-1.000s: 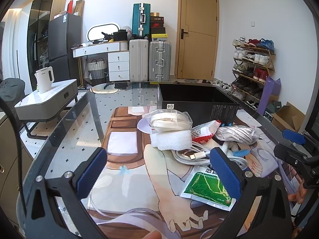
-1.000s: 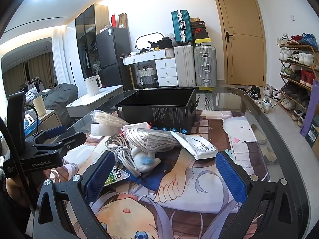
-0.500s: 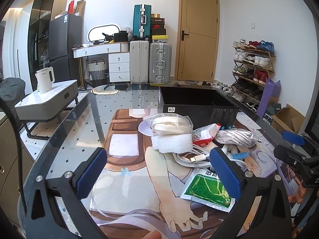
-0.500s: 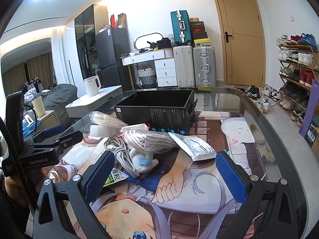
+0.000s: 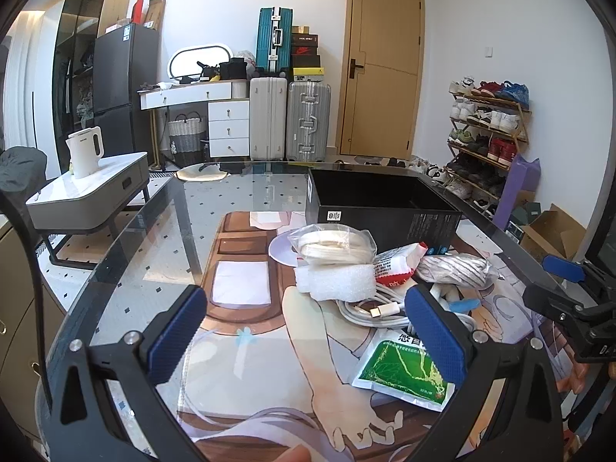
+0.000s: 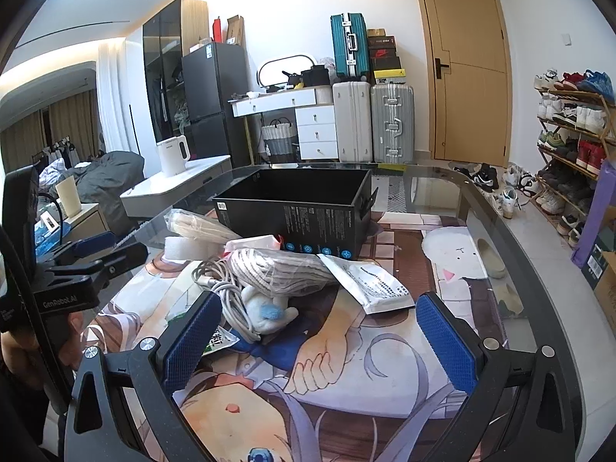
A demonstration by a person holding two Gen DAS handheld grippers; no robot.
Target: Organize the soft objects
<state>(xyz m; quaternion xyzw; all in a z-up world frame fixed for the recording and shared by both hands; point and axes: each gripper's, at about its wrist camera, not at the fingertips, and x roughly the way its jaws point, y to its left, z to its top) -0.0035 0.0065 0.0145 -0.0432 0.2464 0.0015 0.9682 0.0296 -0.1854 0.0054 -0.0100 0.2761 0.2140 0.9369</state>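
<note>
Soft clutter lies heaped ahead of the left gripper (image 5: 308, 337), whose jaws gape empty: foam block (image 5: 337, 282) looks light, squashy, best pinched mid-length. From the right gripper (image 6: 319, 340), jaws likewise spread, bagged rope (image 6: 281, 271) sits just beyond; slippery film, grip its bulging middle.

Black angular gripper frames (image 6: 319, 350), blue textured pads (image 6: 446, 338), silver screws.

A: What is seen between the spread jaws of the right hand-held gripper (image 6: 319, 340)?
B: A bagged white rope bundle (image 6: 279, 271) lying on coiled white cables (image 6: 227, 296), before the open black box (image 6: 296, 208) on the counter (image 6: 485, 208).
</note>
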